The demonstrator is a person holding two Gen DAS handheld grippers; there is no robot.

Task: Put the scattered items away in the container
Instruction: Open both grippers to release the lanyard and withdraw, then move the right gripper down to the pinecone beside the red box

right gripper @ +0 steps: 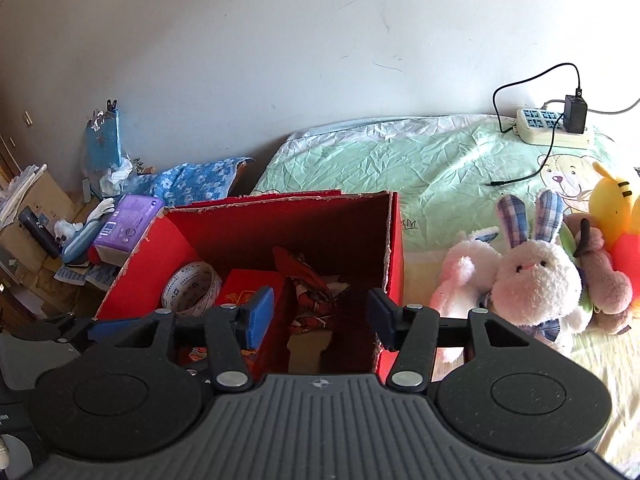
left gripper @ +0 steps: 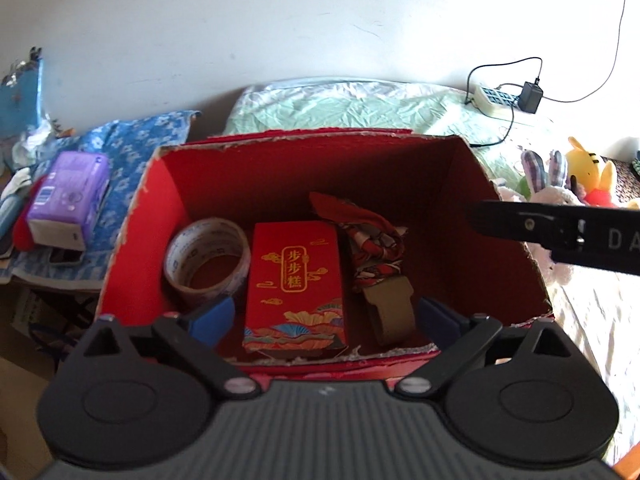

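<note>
A red cardboard box (left gripper: 160,208) stands open on the bed; it also shows in the right wrist view (right gripper: 394,240). Inside lie a roll of tape (left gripper: 208,256), a red printed packet (left gripper: 296,284) and a patterned cloth strap with an olive end (left gripper: 384,272). My left gripper (left gripper: 324,316) is open and empty over the box's near edge. My right gripper (right gripper: 320,314) is open and empty above the box's right side, over the cloth (right gripper: 316,292). A white plush rabbit (right gripper: 532,276) and other soft toys lie on the bed right of the box.
A purple tissue pack (left gripper: 68,200) lies on a blue floral cloth left of the box. A power strip with charger and cable (right gripper: 556,124) sits at the bed's far right. A yellow plush (right gripper: 616,208) lies beside the rabbit. Cluttered boxes stand at the far left.
</note>
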